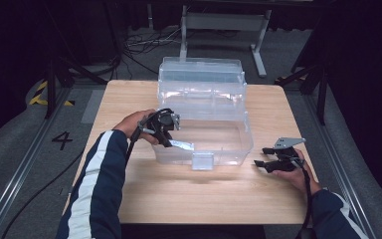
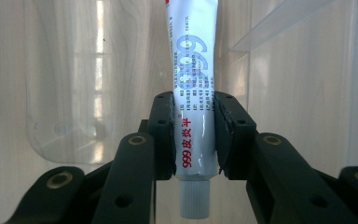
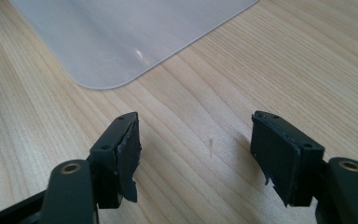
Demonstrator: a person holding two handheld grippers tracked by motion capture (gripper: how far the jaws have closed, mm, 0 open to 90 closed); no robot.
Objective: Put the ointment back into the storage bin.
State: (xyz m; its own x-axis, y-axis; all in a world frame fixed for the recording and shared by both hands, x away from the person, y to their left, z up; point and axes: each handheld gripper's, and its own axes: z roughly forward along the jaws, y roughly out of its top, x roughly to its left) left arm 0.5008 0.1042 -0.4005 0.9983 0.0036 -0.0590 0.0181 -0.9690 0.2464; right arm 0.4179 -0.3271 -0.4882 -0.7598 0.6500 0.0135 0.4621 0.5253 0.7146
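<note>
The white tube (image 2: 193, 116) carries the only print that reads clearly. In the left gripper view, red characters run lengthwise along its side near the capped end, at about 6 o'clock of the tube: "999" followed by "皮炎平". Toward 12 o'clock a large pale blue "999" sits sideways, with rows of fine blue print beside it, too small to make out. A scrap of red lettering at the tube's far end is cut off by the picture's edge. On the grey floor (image 1: 40, 159), at 9 o'clock from the counter (image 1: 189, 194), a black "4" is marked.
</note>
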